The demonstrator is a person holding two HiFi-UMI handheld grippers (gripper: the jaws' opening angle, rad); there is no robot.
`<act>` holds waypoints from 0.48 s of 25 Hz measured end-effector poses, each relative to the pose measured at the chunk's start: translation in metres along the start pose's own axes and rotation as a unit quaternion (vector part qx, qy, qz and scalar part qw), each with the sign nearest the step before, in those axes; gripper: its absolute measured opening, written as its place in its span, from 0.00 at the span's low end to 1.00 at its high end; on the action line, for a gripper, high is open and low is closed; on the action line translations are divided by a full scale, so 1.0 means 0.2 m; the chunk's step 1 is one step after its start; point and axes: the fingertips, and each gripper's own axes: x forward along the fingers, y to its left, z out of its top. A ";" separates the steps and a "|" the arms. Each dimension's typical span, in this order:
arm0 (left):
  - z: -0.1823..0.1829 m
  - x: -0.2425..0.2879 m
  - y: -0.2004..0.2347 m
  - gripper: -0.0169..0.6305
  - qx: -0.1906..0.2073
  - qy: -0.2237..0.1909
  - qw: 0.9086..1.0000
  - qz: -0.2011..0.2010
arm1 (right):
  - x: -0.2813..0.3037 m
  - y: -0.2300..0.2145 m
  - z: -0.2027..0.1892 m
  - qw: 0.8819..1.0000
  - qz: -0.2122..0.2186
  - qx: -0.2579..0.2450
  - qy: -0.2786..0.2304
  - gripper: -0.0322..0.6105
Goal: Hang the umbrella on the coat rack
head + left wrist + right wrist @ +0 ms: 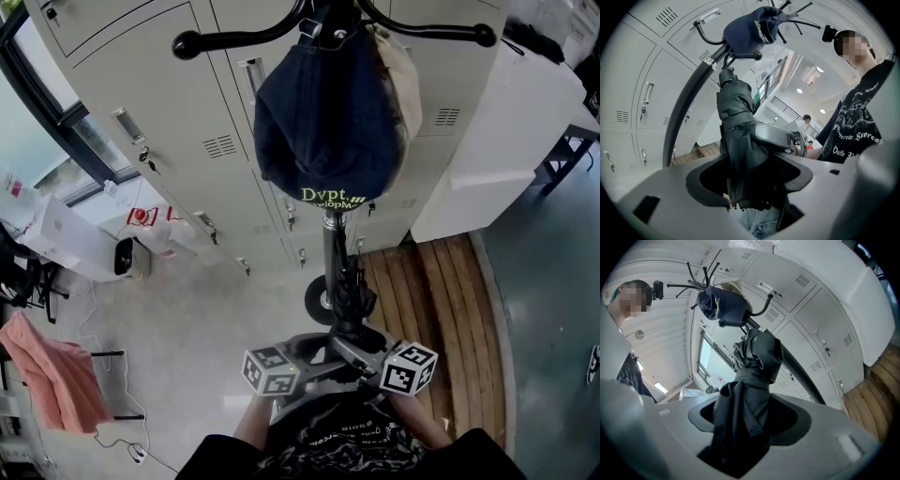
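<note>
My left gripper and right gripper are both clamping, jaws partly closed, on the folded umbrella, holding it just beside the coat rack, where a careless lift risks dislodging the hanging cap.

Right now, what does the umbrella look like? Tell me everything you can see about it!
The umbrella is dark and folded shut, its soft cloth creased, with a band round it. It stands nearly upright beside the coat rack's dark pole, just under the navy cap. The left gripper and the right gripper both clamp its lower part. It hangs on no hook yet.
</note>
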 end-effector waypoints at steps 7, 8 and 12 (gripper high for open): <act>0.00 0.05 0.07 0.50 -0.018 0.008 1.000 0.016 | 0.03 -0.07 0.01 1.000 -0.004 -0.016 0.017 0.47; 0.00 0.06 0.08 0.50 -0.016 0.013 1.000 0.019 | 0.03 -0.08 0.01 1.000 -0.006 -0.022 0.020 0.48; -0.01 0.11 0.14 0.50 -0.009 0.033 0.999 0.029 | 0.05 -0.13 0.02 0.998 -0.017 -0.049 0.036 0.48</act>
